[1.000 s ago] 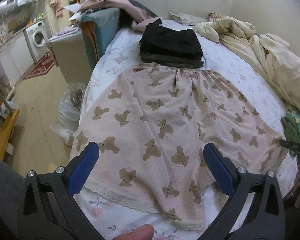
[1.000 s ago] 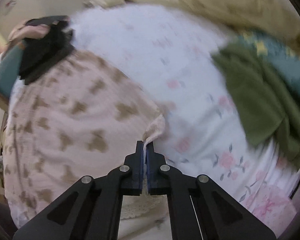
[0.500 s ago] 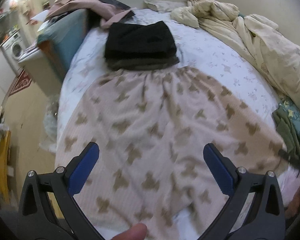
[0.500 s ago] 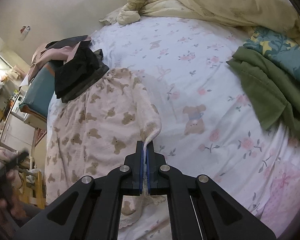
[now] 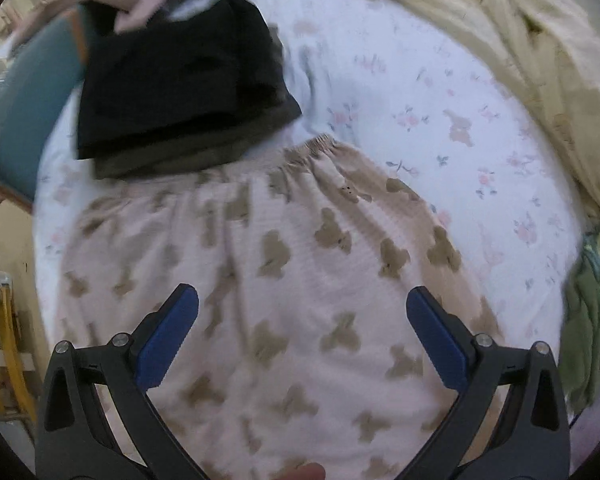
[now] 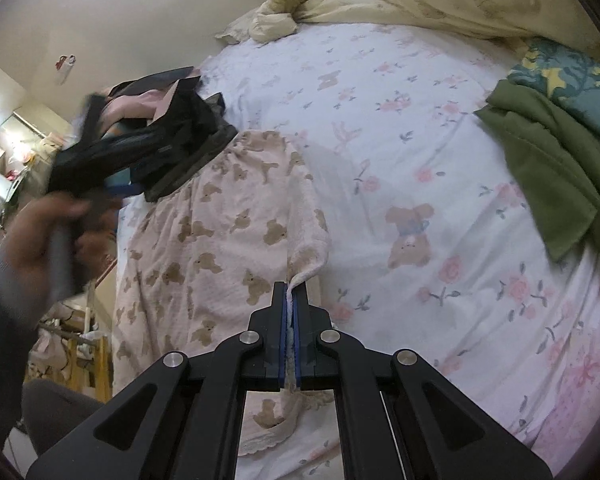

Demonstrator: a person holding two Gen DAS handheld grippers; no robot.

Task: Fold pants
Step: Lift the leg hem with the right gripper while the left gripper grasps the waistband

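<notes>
Pink pants with brown bear print (image 5: 300, 264) lie spread on the floral bed sheet, waistband toward a stack of dark folded clothes. My left gripper (image 5: 302, 312) is open and empty, hovering over the middle of the pants. In the right wrist view my right gripper (image 6: 290, 296) is shut on the right edge of the pants (image 6: 228, 232), lifting that edge into a small peak. The left gripper (image 6: 96, 160) shows there blurred, above the pants' left side.
A stack of dark folded clothes (image 5: 180, 92) lies just beyond the waistband. A cream duvet (image 5: 540, 40) is bunched at the far right. Green and teal clothes (image 6: 552, 168) lie on the right of the bed sheet (image 6: 420, 120). The bed's left edge drops to the floor.
My left gripper has moved forward over the pants toward the waistband, still open. My right gripper has stayed shut on the pants' right edge.
</notes>
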